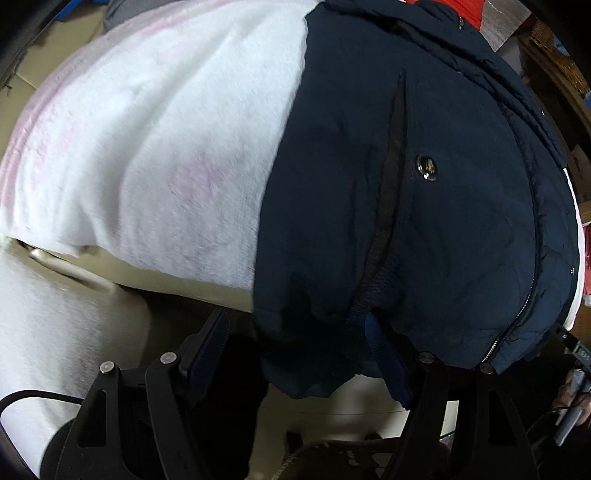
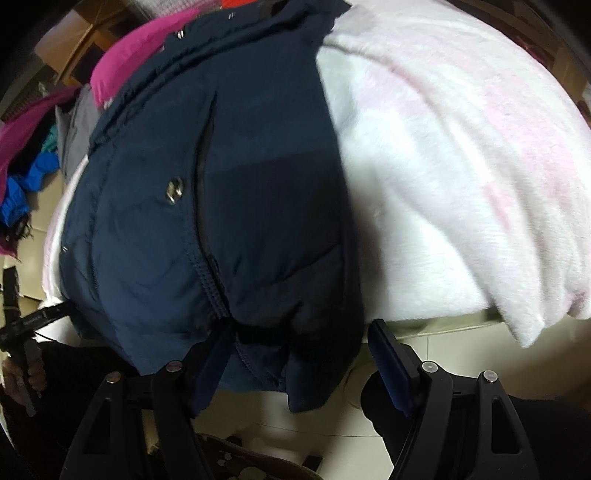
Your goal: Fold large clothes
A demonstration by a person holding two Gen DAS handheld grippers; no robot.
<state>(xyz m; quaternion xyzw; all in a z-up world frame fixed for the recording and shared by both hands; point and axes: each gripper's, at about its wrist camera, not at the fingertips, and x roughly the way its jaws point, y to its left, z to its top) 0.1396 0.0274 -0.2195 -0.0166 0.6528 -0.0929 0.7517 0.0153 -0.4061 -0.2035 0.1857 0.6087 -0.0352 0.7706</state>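
A navy padded jacket [image 1: 424, 206] lies spread on a white and pink fleece blanket [image 1: 166, 147], with its zip, a snap button [image 1: 426, 167] and a pocket slit showing. My left gripper [image 1: 295, 325] points down over the near hem, open wide, with the hem's left corner between its fingers; the left pad stands clear of the cloth. In the right wrist view my right gripper [image 2: 301, 332] is open too and straddles the jacket [image 2: 221, 184] at its right hem corner. The blanket [image 2: 461, 166] fills that view's right side.
Pink [image 2: 122, 55] and blue [image 2: 33, 177] garments are piled beyond the jacket's far left. Something red [image 1: 458, 7] and wooden furniture [image 1: 554, 66] stand at the back. Pale floor tiles [image 2: 369, 424] and a patterned slipper [image 2: 240, 465] lie below. A hand [image 2: 26, 373] holds the other gripper.
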